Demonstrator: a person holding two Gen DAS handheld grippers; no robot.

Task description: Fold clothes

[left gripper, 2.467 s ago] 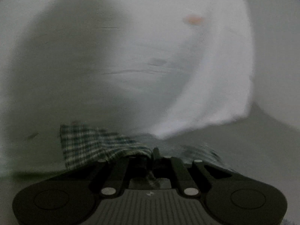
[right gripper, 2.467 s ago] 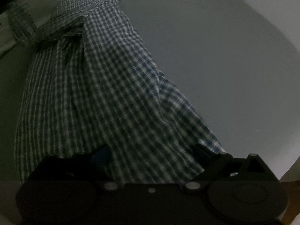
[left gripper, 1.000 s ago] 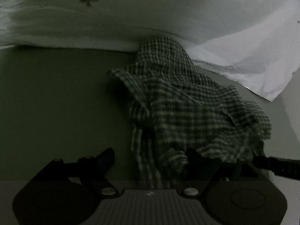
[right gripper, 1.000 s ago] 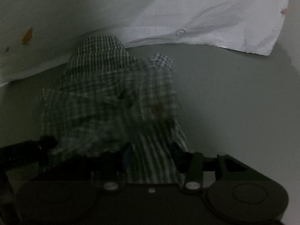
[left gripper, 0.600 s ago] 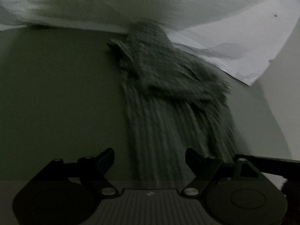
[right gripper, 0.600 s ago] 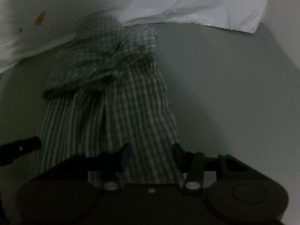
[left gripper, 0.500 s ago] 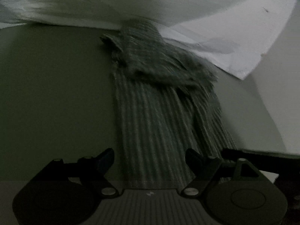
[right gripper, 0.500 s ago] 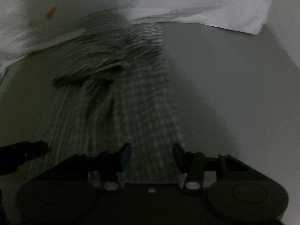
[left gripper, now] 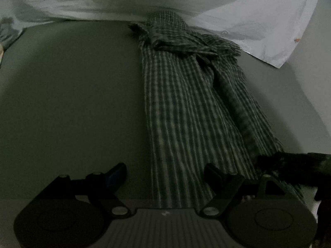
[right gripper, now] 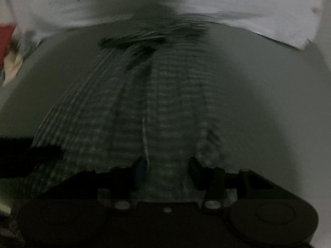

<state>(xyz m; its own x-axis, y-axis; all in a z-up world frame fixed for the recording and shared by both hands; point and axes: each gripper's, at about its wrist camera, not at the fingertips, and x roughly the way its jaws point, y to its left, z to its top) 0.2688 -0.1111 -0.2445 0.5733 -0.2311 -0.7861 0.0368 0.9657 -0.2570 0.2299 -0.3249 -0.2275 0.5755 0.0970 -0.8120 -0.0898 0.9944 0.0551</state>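
Checked shirt stretched long across the grey surface, both grippers at its near end.

The checked shirt (left gripper: 186,107) runs in a narrow strip from the near edge to a bunched heap at the far side, where it meets a white sheet (left gripper: 258,20) printed with small carrots. The grey surface (left gripper: 72,95) lies bare to the left of the shirt, dim and shadowed. The left gripper (left gripper: 165,174) has its jaws spread wide, the cloth passing between them with neither pad pressing on it. The right gripper (right gripper: 166,169) straddles the shirt's near hem, jaws half apart; the picture is blurred, so whether they pinch the fabric cannot be told. A red patch (right gripper: 6,39) shows far left.
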